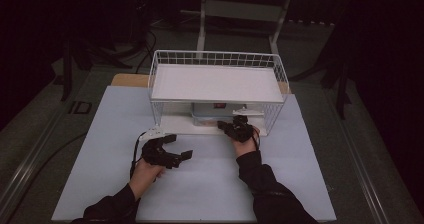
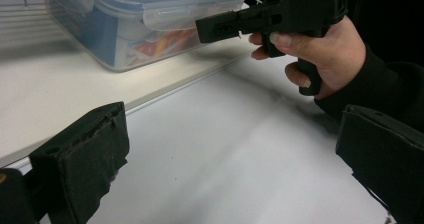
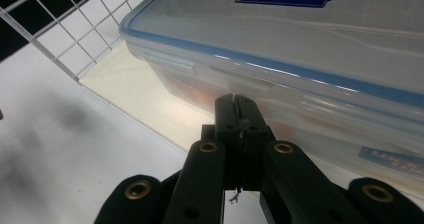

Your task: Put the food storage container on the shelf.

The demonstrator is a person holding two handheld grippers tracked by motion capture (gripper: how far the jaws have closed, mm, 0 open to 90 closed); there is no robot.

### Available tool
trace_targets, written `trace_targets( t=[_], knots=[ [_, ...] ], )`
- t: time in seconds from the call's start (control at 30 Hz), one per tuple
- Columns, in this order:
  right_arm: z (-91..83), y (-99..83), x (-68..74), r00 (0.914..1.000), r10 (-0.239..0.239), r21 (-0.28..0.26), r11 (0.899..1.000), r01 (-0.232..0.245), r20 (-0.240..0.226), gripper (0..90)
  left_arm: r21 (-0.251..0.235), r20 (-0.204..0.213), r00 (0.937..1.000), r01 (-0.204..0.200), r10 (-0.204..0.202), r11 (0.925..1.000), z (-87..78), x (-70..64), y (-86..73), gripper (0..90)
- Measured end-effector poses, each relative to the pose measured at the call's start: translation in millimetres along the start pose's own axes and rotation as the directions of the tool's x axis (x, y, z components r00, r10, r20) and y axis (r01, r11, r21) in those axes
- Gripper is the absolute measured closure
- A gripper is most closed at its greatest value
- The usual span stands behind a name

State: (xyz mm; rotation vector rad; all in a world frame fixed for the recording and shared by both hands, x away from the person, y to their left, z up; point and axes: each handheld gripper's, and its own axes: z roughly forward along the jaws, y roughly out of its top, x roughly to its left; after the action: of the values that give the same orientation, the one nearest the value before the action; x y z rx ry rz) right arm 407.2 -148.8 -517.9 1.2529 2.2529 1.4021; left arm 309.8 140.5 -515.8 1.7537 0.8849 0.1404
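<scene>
The clear plastic box [image 1: 212, 116] with the blue-edged lid sits on the lower shelf of the white wire rack [image 1: 218, 59], tucked under the rack's white top board [image 1: 217, 83], toward the right half of the shelf. A red and blue label shows on its lid in the right gripper view, and something orange can be made out through its wall.

The right tongs [image 1: 226, 126] are at the near front of that box, pointing in at it from the desk [image 1: 210, 184]. Their two jaws are pressed together with nothing between them, and the tips sit just at the box's near wall, below the lid's rim; I cannot tell whether they touch it. From the left gripper view the same tongs [image 2: 215, 29] reach level toward the box's near corner, held in the person's right hand [image 2: 320, 49].

The left tongs [image 1: 181, 146] rest low over the desk on the near left, just beside the rack's front edge and well apart from the box. Their jaws stand wide apart and hold nothing; bare white desk lies between the two black pads [image 2: 87, 159].

The box's lid is on, and its side latch [image 2: 187, 14] lies folded down.
</scene>
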Motion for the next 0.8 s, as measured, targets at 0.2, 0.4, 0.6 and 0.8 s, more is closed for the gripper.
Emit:
trace_targets(
  t=[0.2,0.4,0.6,0.8],
  knots=[
    [-2.3,-1.3,4.1,0.9996,0.005,-0.002,1.0,-0.005,-0.028,81.8,-0.001,0.003,0.9998,-0.017,0.017,0.9999,-1.6,-3.4,0.9,0.8],
    [-15.1,-10.9,12.8,0.9969,-0.018,-0.009,1.0,0.017,-0.077,52.0,-0.001,0.01,0.9991,-0.041,0.041,0.9992,-4.0,-9.1,1.9,0.8],
    [-41.9,-19.4,14.6,0.9915,-0.019,-0.05,0.999,0.012,-0.128,22.8,-0.006,0.021,0.9989,-0.043,0.043,0.999,-7.1,-9.2,1.3,0.8],
    [-60.6,-29.9,18.5,0.9884,-0.036,-0.05,0.998,0.028,-0.147,14.6,-0.012,0.028,0.9978,-0.06,0.06,0.9981,-11.0,-12.7,0.6,0.8]
  ],
)
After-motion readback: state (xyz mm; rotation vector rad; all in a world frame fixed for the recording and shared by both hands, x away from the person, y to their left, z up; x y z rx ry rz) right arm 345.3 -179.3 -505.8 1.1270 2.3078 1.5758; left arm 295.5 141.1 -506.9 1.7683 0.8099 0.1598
